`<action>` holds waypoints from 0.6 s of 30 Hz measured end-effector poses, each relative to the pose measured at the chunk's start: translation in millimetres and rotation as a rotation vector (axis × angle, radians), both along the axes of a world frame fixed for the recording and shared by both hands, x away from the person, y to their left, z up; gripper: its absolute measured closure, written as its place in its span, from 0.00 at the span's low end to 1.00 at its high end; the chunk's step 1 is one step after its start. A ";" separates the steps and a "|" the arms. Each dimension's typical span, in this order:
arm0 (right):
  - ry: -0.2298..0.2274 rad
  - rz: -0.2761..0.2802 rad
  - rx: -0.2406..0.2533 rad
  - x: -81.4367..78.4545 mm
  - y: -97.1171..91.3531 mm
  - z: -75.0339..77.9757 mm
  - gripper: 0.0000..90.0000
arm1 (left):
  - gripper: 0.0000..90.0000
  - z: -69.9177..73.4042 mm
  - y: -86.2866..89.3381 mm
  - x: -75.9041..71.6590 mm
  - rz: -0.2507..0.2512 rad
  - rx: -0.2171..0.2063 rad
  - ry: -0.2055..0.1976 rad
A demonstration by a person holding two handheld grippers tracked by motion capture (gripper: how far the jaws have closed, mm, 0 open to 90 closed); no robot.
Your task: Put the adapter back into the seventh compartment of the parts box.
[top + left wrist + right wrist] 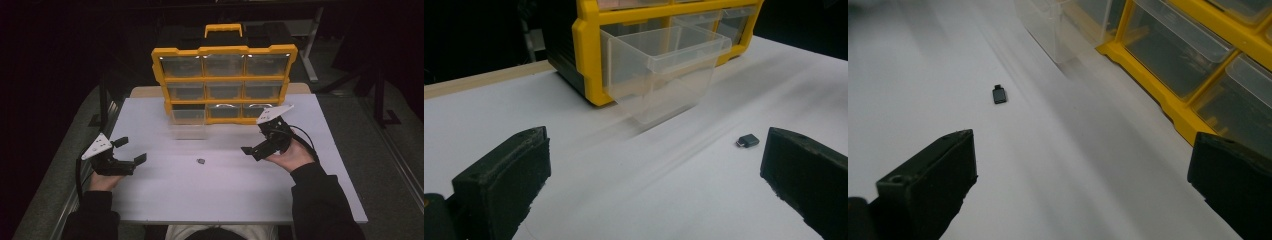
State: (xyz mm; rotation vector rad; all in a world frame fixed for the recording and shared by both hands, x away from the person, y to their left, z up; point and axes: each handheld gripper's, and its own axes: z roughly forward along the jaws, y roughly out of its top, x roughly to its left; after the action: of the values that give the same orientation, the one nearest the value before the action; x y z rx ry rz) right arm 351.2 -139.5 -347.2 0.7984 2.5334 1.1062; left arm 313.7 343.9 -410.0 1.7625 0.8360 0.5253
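Note:
A yellow organiser [225, 50] with clear drawers stands at the table's far side. Its bottom-left drawer [187, 121] [664, 70] is pulled out towards me and looks empty. A small dark adapter [201, 161] [747, 140] [999, 94] lies on the white table between my hands. My left gripper [131, 150] [654, 185] rests at the left, open, nothing between its jaws. My right gripper [257, 139] [1083, 190] hovers at the right near the organiser's bottom-right corner, open and holding nothing.
The white table [225, 195] has bare room in front of the adapter. The organiser's yellow frame [1168, 107] runs close beside the right gripper. Dark floor and metal stands surround the table.

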 end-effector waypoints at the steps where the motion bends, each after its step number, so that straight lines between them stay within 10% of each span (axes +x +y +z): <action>1: 0.000 0.003 -0.002 0.6 1.5 0.1 0.00 | 0.00 0.0 0.0 0.0 0.000 0.000 0.000; 18: 0.015 0.065 -0.036 10.2 24.4 3.0 0.00 | 0.00 -1.5 -1.7 0.5 -0.005 0.014 0.001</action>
State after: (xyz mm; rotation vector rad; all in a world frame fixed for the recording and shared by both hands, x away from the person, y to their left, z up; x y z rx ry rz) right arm 361.4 -115.1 -344.2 0.7226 2.6012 1.0754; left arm 314.2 342.2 -411.5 1.7772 0.8300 0.5278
